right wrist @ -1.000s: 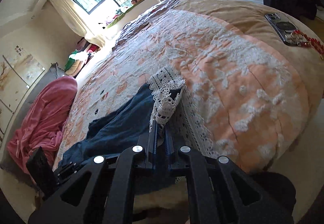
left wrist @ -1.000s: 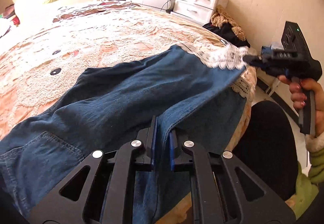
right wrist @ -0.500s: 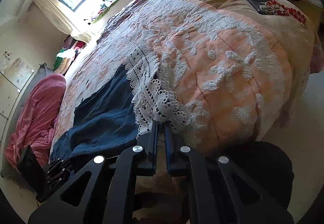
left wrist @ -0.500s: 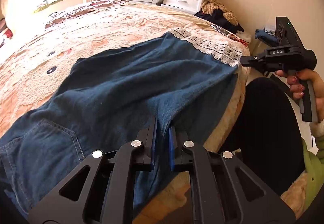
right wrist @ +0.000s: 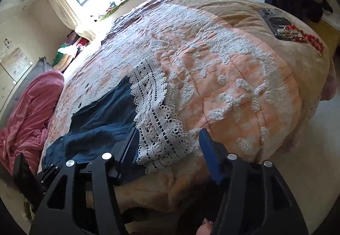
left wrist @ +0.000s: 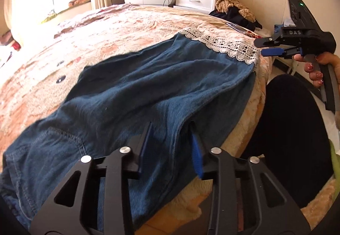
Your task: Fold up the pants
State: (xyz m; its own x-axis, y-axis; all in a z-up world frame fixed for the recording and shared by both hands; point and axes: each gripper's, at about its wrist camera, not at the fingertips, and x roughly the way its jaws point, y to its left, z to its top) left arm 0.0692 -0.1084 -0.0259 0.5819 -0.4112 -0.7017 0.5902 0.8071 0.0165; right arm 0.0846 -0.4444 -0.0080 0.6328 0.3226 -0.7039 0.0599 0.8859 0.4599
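Left hand-held gripper (left wrist: 171, 145): jaws apart over pants (left wrist: 131, 94) | right hand-held gripper (right wrist: 169, 145): jaws apart beside lace hem (right wrist: 157, 120) | pants flat on bed (right wrist: 244, 77)

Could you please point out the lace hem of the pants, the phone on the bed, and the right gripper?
lace hem (right wrist: 158, 128), right wrist view, on the white crochet trim.
phone (right wrist: 276, 21), right wrist view, on its dark back.
right gripper (left wrist: 266, 47), left wrist view, midway between its open jaws.
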